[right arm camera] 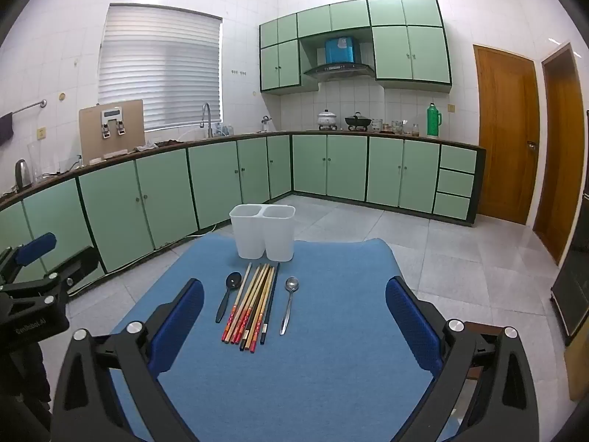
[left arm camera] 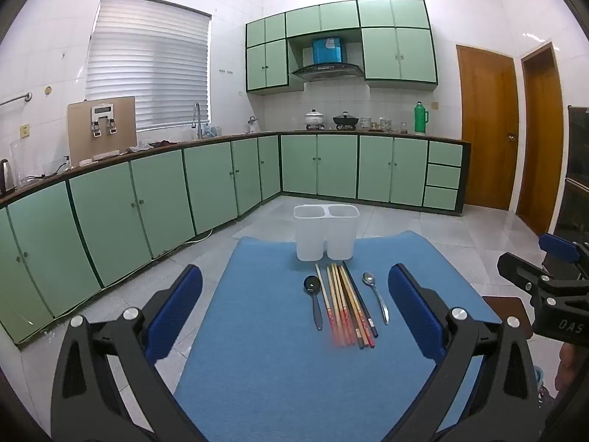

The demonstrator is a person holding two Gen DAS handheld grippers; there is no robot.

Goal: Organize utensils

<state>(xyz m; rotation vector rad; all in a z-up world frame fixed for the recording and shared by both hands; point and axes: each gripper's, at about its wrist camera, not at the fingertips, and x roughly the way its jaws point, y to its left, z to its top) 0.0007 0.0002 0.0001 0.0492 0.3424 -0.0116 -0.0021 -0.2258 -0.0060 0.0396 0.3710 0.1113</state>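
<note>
1. Bench is wearing a blue cloth over its whole top.
2. White two-compartment holder is standing upright at the far edge.
3. Chopsticks are lying bundled just in front of it, near the middle.
4. Black spoon is lying just left of the bundle.
5. Metal spoon is lying just right, apart from it.

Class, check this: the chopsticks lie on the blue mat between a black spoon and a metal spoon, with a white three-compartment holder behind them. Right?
Not quite. The white holder has two compartments, as the right wrist view shows. The chopsticks, black spoon and metal spoon on the blue mat are as stated.
</note>
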